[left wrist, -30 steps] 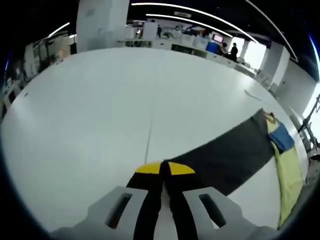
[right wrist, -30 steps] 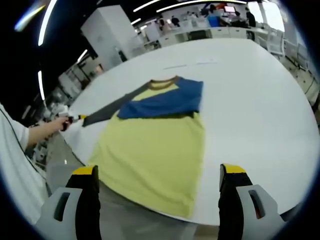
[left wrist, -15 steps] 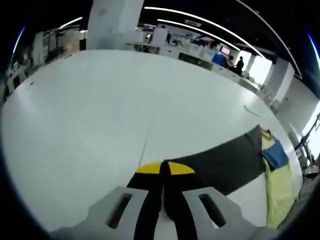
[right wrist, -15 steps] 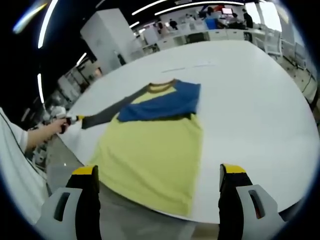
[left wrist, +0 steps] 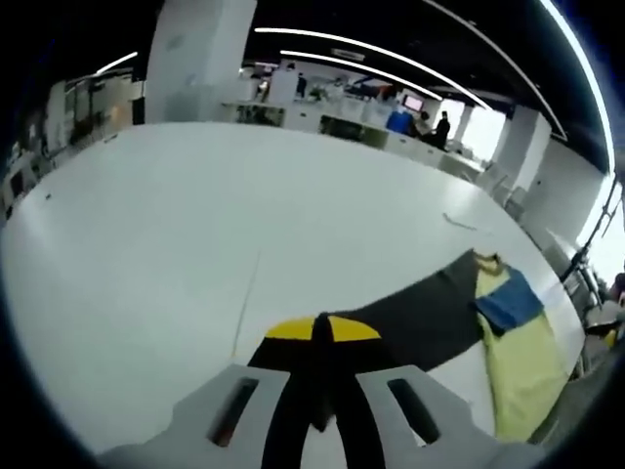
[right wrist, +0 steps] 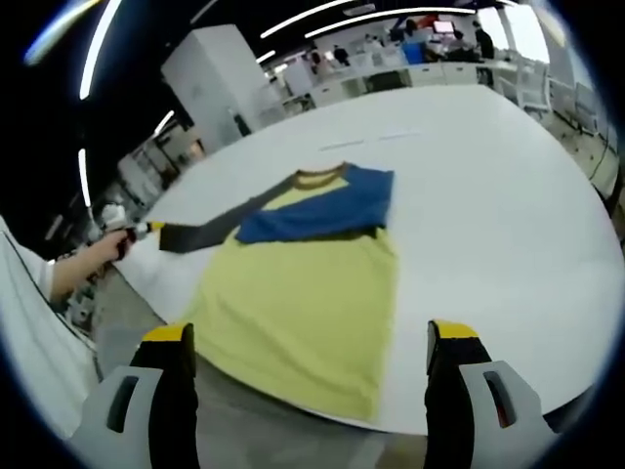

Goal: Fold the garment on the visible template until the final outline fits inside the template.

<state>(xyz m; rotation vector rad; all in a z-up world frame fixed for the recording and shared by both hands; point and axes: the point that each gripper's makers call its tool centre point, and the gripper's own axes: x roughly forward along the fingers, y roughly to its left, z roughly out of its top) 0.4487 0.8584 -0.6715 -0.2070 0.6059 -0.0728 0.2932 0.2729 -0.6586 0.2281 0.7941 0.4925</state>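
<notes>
So the shirt [right wrist: 303,283] is lying flat on the big white table [right wrist: 488,195], yellow body toward the near edge w/ the hem hanging a bit over it, collar pointing away. The blue sleeve [right wrist: 322,203] is folded across the chest, and the dark grey sleeve [right wrist: 220,227] is stretched straight out to the side. In the right gripper view the right gripper [right wrist: 306,391] hovers off the near table edge, its 2 jaws spread wide apart w/ nothing between them, the yellow hem sitting in the gap further out. The left gripper [left wrist: 322,337] is clenched on the grey sleeve's cuff end; in the left gripper view the yellow tips are pressed together and the dark fabric [left wrist: 420,318] runs from them across the table toward the shirt body [left wrist: 518,362], blue patch [left wrist: 508,301] on top of it. From the right gripper view you can see the person's hand [right wrist: 103,246] at the far end of that sleeve, left gripper tip barely visible there, too small to make out much. A faint thin line [left wrist: 244,303] runs along the tabletop near the left gripper, can't tell if it's a template mark or a seam. Office desks and ppl blurry in the bg.
</notes>
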